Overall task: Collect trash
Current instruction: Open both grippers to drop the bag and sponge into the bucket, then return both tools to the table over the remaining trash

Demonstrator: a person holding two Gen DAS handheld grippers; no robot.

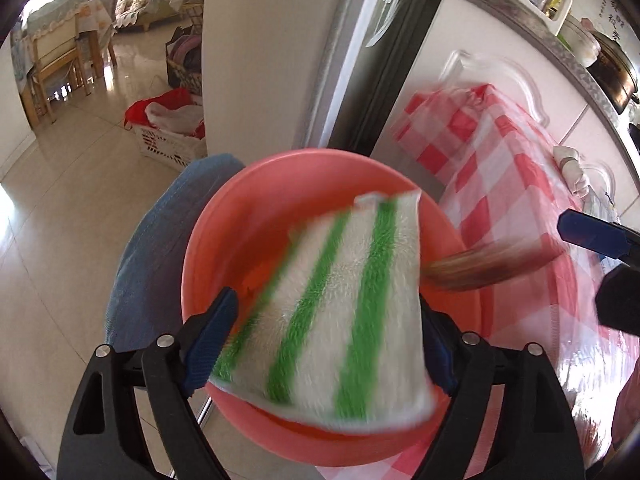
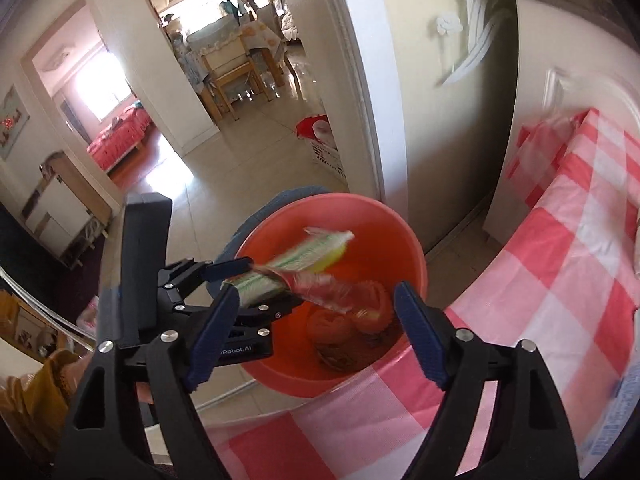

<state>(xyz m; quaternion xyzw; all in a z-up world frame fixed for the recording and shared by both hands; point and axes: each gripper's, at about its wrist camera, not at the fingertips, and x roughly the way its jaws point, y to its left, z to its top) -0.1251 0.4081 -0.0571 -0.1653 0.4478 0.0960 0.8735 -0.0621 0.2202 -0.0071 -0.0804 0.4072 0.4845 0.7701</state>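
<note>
Directly over the pink basin point(image 1: 280, 184), the left gripper point(image 1: 324, 340) points down into it with a green-striped cloth point(image 1: 340, 300) between its blue pads. Jaws spread wide; the cloth spans the gap, blurred, and whether the pads grip it or it is dropping free cannot be told. Its stripes run away from the gripper toward the basin's far rim.

In the right wrist view the right gripper point(image 2: 316, 336) is also spread, nothing between its pads. Just ahead of it a blurred, crinkled clear-and-red wrapper point(image 2: 320, 284) hangs over the basin point(image 2: 280, 376) mouth, seemingly mid-fall. From the left wrist view a brownish streak point(image 1: 480, 264) crosses the basin's right edge; too blurred to name.

Basin sits past the corner of the table with the red-checked cloth point(image 2: 540, 280), resting on something with a blue cover point(image 1: 160, 248). Orange peel and brown scraps point(image 2: 352, 332) already lie at its bottom.

Judgement: both loads are being let go into the basin. What matters next is that cloth and wrapper lie below and ahead of both grippers, inside the rim. The left gripper is nearer the cloth, the right nearer the wrapper. Risk: the cloth's near edge drapes over the basin's near rim and could slide out.
</note>
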